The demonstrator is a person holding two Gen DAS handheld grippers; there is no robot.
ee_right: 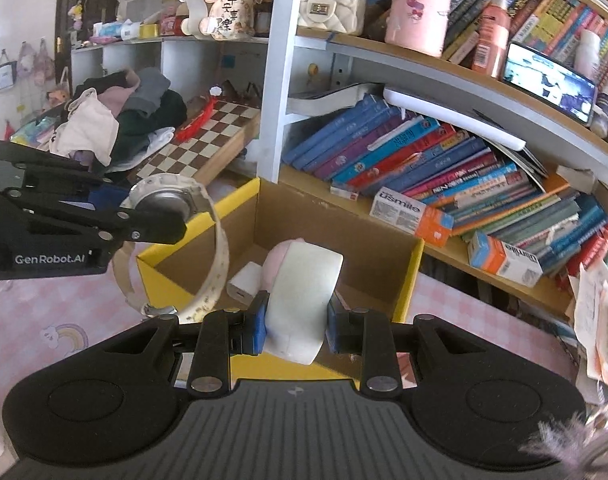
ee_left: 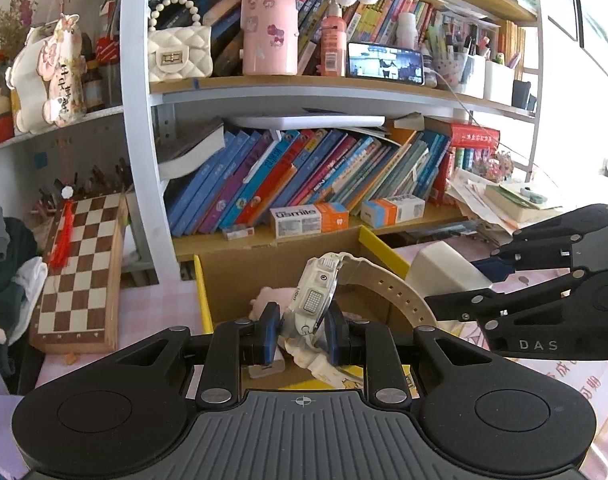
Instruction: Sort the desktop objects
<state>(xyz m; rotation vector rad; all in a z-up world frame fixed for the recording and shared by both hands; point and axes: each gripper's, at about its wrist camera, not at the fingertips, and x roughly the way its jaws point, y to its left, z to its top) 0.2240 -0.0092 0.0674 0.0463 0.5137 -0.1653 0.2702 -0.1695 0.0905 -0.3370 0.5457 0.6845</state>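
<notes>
The left hand-held gripper (ee_left: 300,334) was clamped on one white digital watch (ee_left: 311,304), its case pinched between the blue pads and its strap arching off to the right. The right hand-held gripper (ee_right: 292,326) was clamped on one white mouse-shaped object (ee_right: 304,300). Both were held above one open cardboard box (ee_right: 403,292) with yellow flaps on the pink table (ee_right: 44,320). Inside the box lay one white charger (ee_right: 244,282) and one pink plush toy (ee_right: 274,260). Behind it, two orange-and-white usmile cartons (ee_right: 411,210) lay before the leaning books on the bookshelf (ee_left: 264,240).
</notes>
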